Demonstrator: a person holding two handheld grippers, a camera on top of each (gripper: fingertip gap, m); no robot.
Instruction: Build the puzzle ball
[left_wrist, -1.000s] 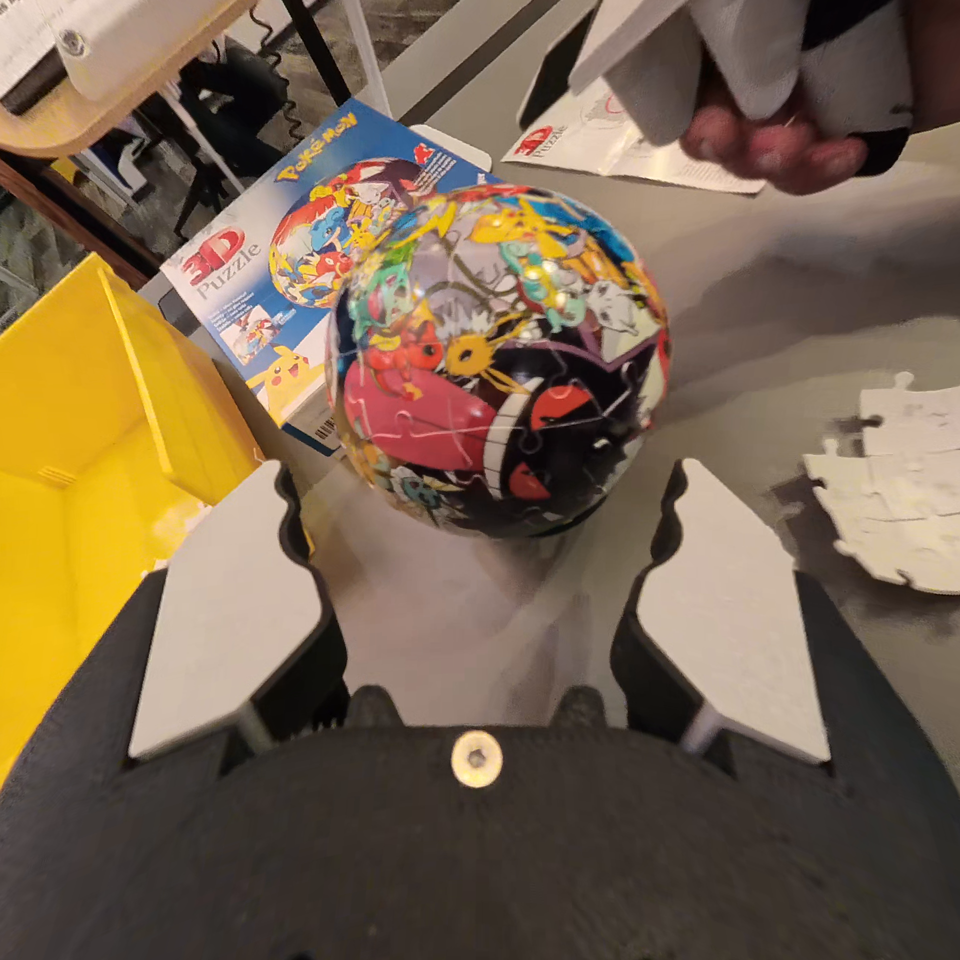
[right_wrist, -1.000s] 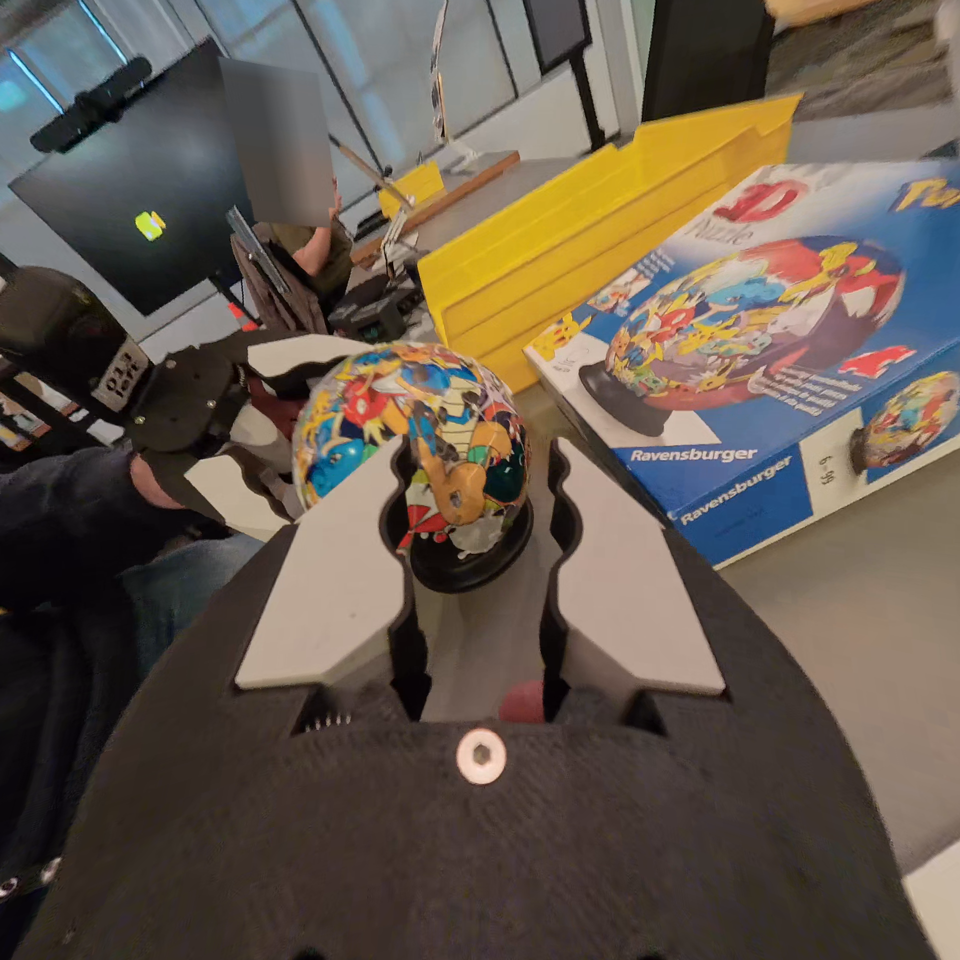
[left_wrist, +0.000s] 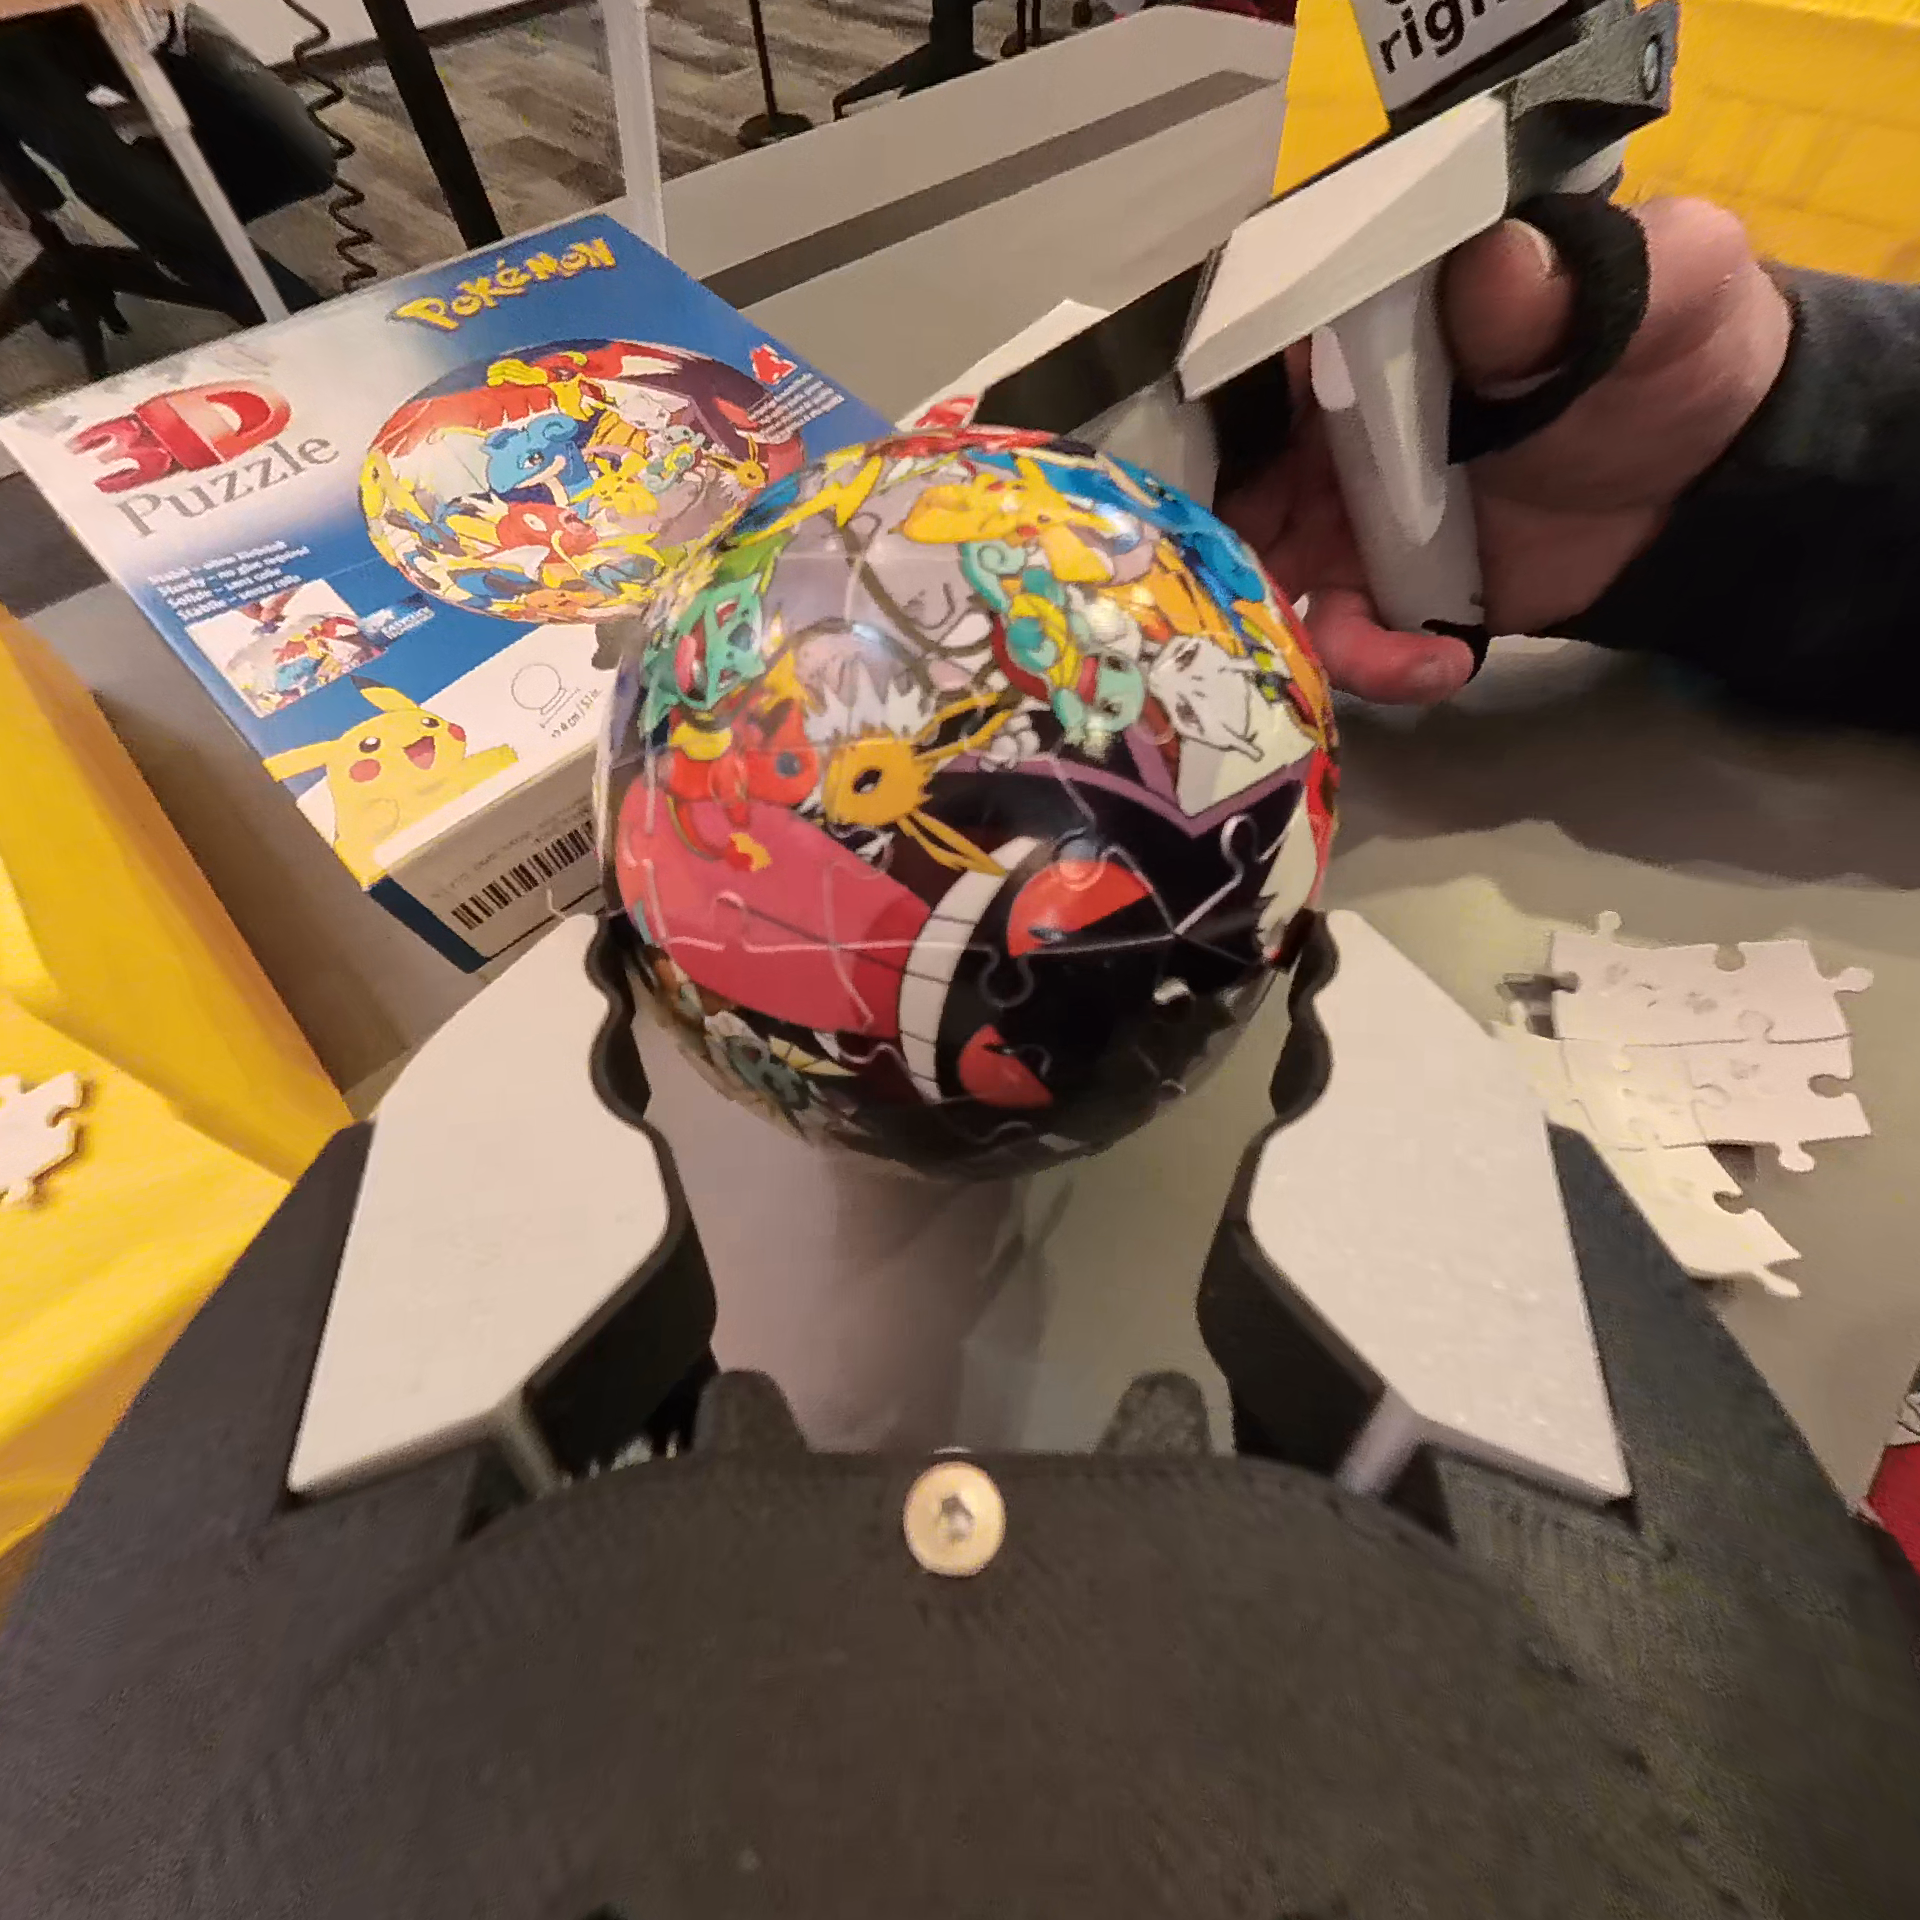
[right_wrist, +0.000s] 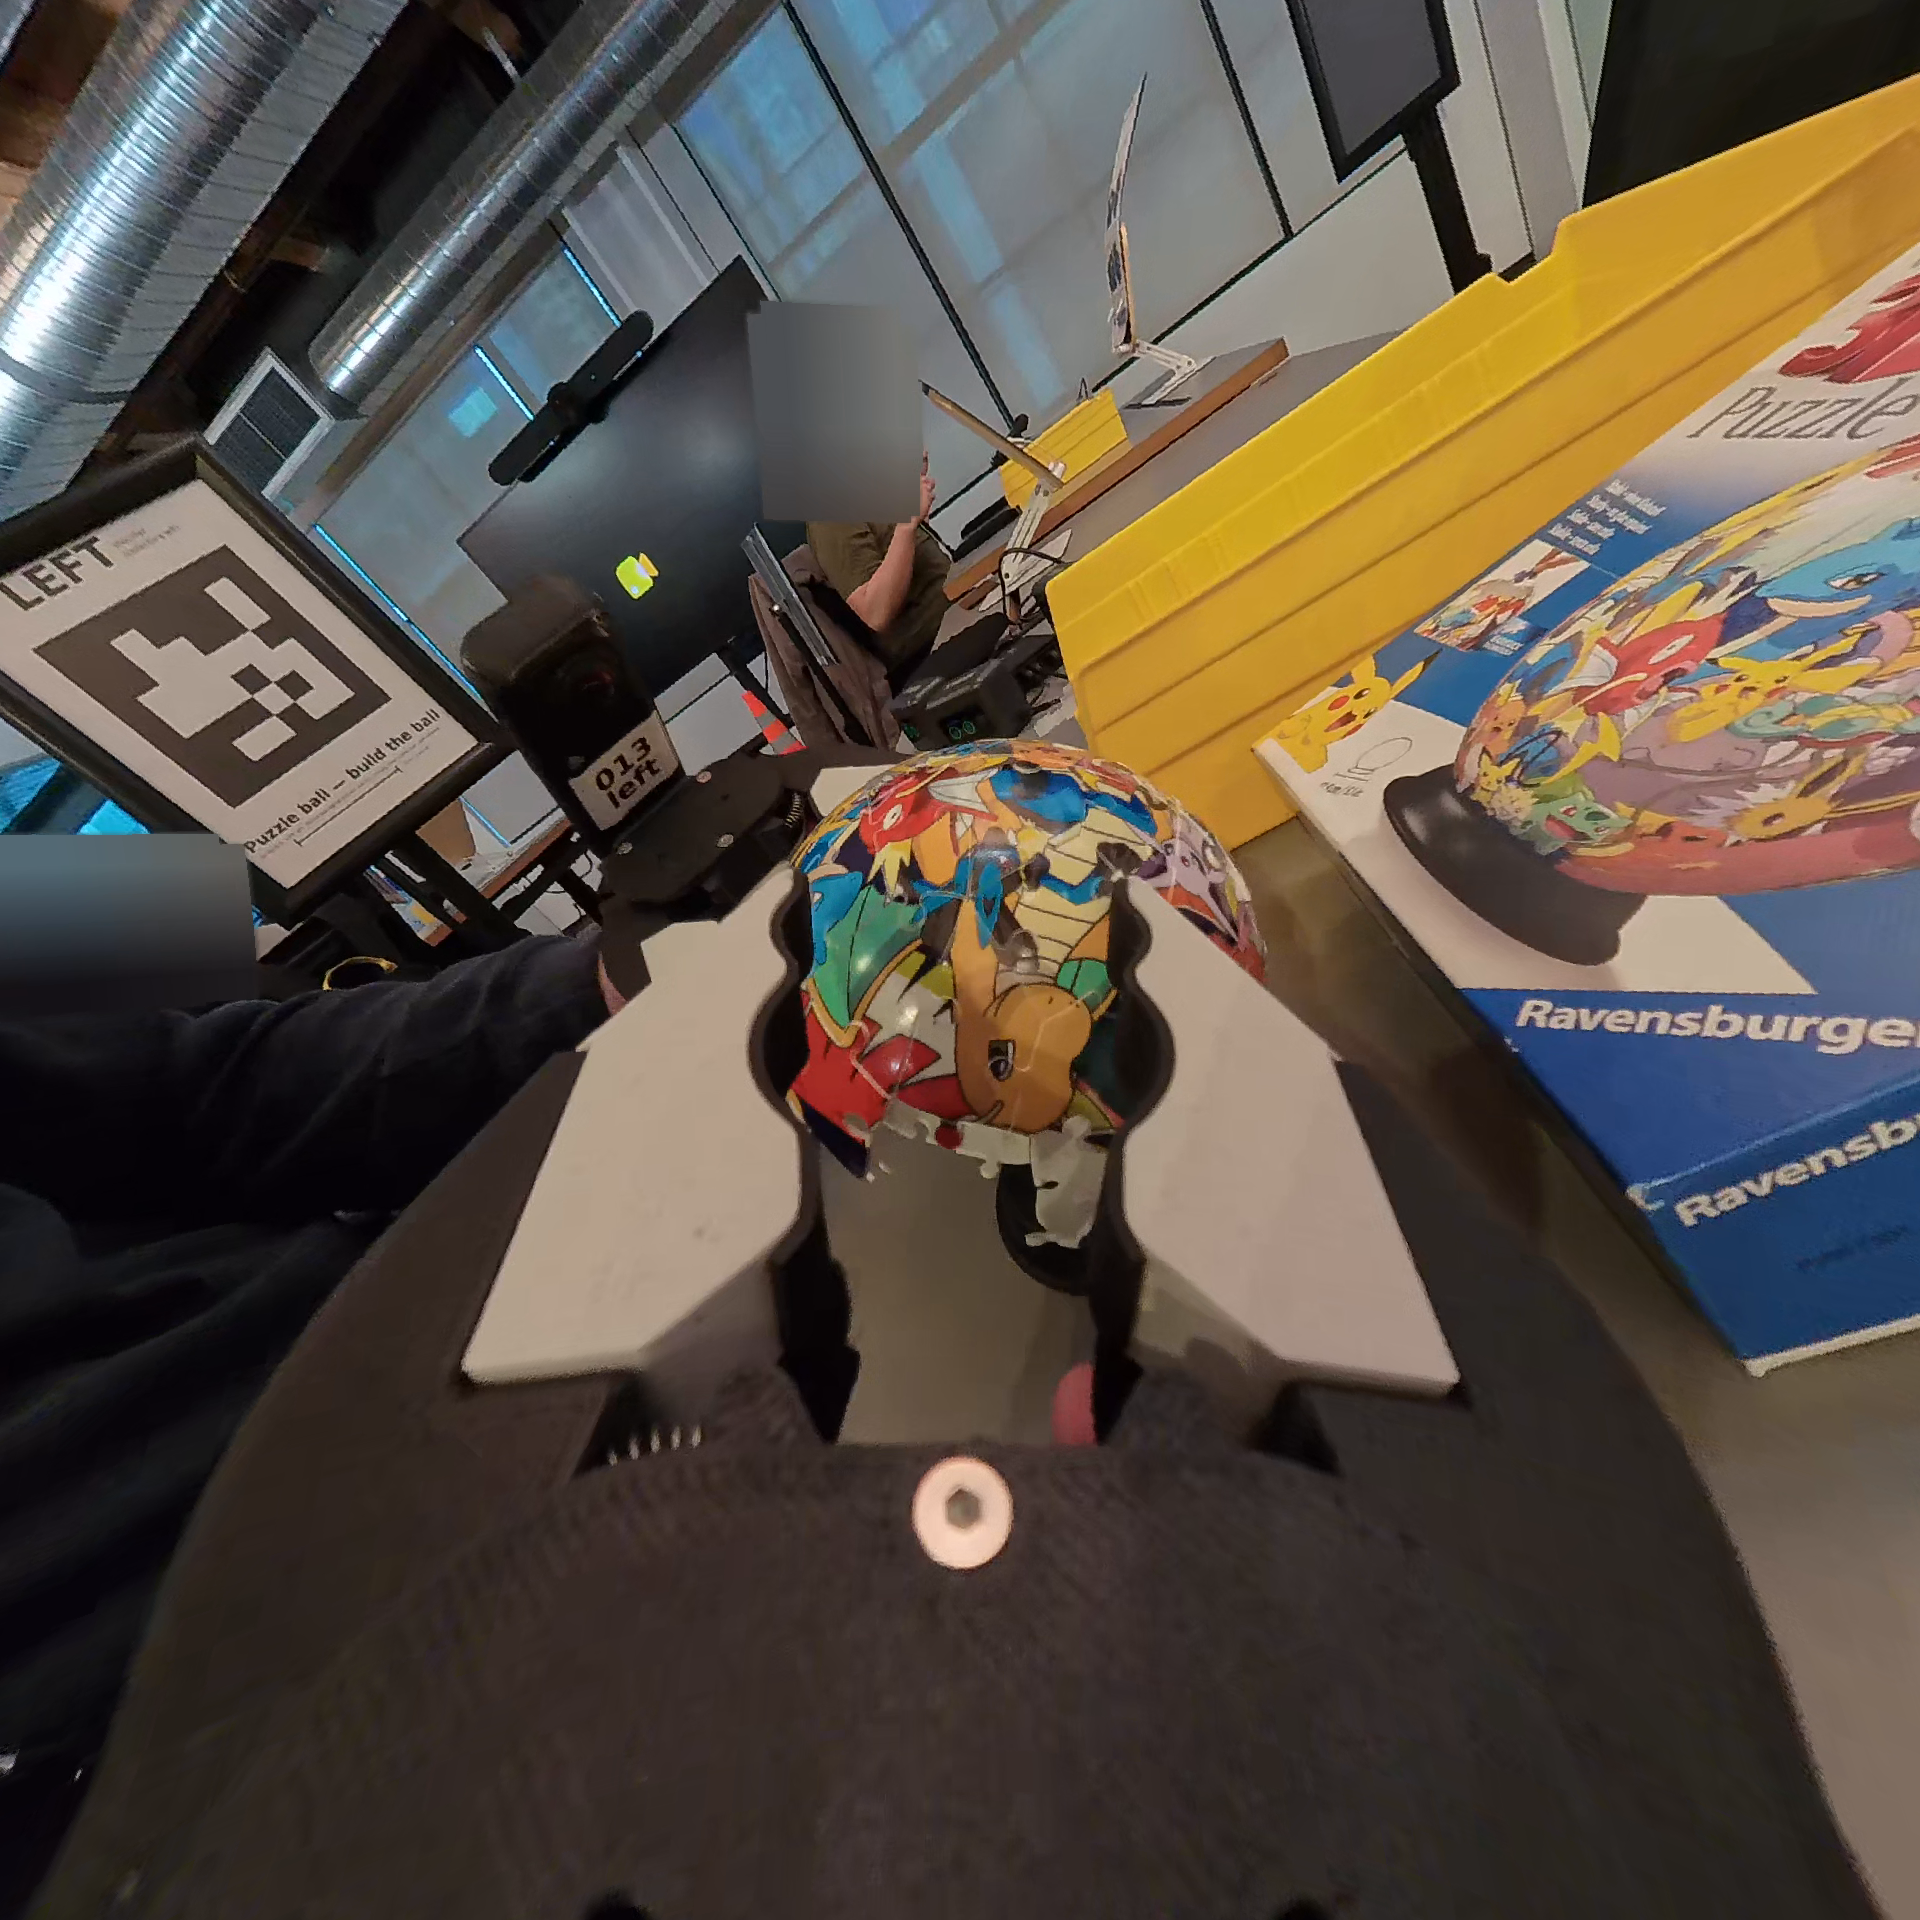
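The colourful puzzle ball (left_wrist: 966, 790) sits between the fingertips of my left gripper (left_wrist: 961, 977), which grips its lower sides and holds it over the grey table (left_wrist: 1558, 821). In the right wrist view the ball (right_wrist: 987, 935) shows a ragged open lower edge, raised and tilted off its black stand (right_wrist: 1039, 1247). My right gripper (right_wrist: 956, 966) is part open and empty, its tips flanking the ball's near side without closing on it. It also shows in the left wrist view (left_wrist: 1340, 270), held in a hand behind the ball. Loose white, face-down pieces (left_wrist: 1704, 1049) lie at right.
The blue puzzle box (left_wrist: 395, 540) lies behind and left of the ball, and shows in the right wrist view (right_wrist: 1662, 935). A yellow bin (left_wrist: 104, 1039) stands at left with a loose piece (left_wrist: 36, 1132) in it. A person sits at a far desk.
My left gripper has moved forward and taken the ball between its tips. The ball has come up off the stand and tilted. The right gripper has drawn closer to the ball.
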